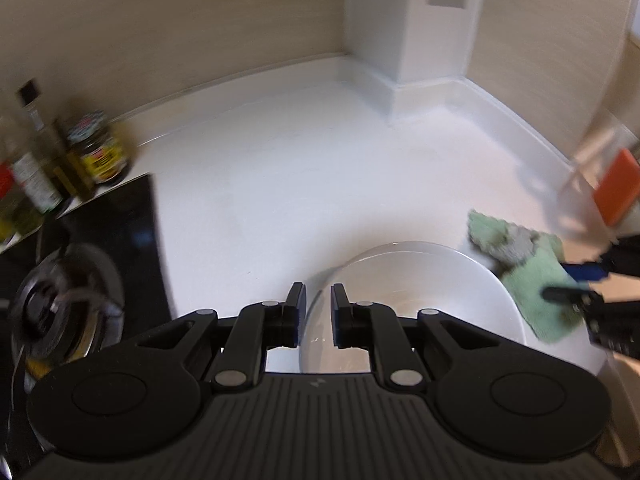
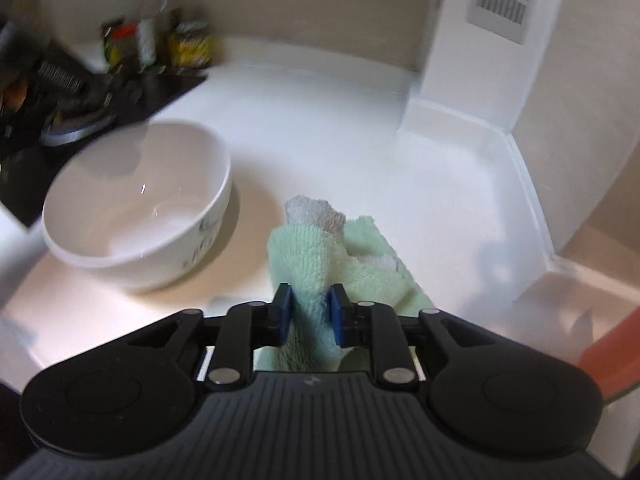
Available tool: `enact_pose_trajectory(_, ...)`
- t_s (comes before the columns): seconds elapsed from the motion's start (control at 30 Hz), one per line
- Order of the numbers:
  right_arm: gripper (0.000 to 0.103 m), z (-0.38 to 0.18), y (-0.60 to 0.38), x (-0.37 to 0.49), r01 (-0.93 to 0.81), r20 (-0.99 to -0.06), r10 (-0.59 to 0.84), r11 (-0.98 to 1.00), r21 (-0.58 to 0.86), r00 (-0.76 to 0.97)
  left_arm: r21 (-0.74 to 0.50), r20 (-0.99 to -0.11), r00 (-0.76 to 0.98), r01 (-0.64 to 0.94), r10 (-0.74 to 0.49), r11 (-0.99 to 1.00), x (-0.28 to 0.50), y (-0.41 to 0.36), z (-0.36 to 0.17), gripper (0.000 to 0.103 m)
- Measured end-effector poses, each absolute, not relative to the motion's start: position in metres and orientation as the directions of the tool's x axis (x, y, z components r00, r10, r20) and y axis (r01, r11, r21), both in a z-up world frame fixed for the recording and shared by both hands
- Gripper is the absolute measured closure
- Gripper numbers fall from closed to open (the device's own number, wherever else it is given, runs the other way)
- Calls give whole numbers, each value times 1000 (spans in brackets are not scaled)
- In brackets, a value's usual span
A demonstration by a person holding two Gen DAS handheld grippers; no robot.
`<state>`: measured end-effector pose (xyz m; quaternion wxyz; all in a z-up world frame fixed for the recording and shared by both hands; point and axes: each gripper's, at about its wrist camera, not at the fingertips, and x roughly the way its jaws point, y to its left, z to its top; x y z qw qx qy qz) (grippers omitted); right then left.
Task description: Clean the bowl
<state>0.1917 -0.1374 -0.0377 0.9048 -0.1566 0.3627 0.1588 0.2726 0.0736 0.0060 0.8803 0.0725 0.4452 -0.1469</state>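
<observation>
Two claws: left (image 1: 318,304) astride bowl (image 1: 420,280) rim, right (image 2: 307,304) loosely around cloth (image 2: 320,248); bottles (image 2: 160,40) behind

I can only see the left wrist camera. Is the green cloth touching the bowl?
Observer: No. In the right wrist view the green cloth lies on the counter beside the white bowl, with a gap between them.
Operator: What's the other gripper doing?
Observer: A fold of the cloth stands between the fingers of the right gripper.
Operator: Is the bowl all white?
Observer: No, there is dark print on its outer side.
</observation>
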Motion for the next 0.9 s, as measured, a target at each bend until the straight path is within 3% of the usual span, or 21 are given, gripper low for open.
enact_pose_trajectory(0.1,85,-17,-136,170,-456,-617,239,863,-219,750,-21,-798,576,266,-176,964,269,76,9,89)
enact_pose_trajectory(0.23,85,-8,-150,156,-524,-556,368,839,-147,745,-28,-781,608,192,-141,981,259,72,13,89)
enact_pose_trajectory(0.43,85,-24,-174,157,-487,-564,390,873,-25,728,-6,-759,647,109,-76,994,228,69,18,89)
enact_pose_trajectory(0.57,85,-26,-189,157,-417,-556,397,903,97,730,45,-725,689,55,-6,997,202,61,21,81)
enact_pose_trajectory(0.9,85,-29,-201,120,-289,-579,310,948,131,754,-23,-729,681,70,-64,997,149,46,7,81)
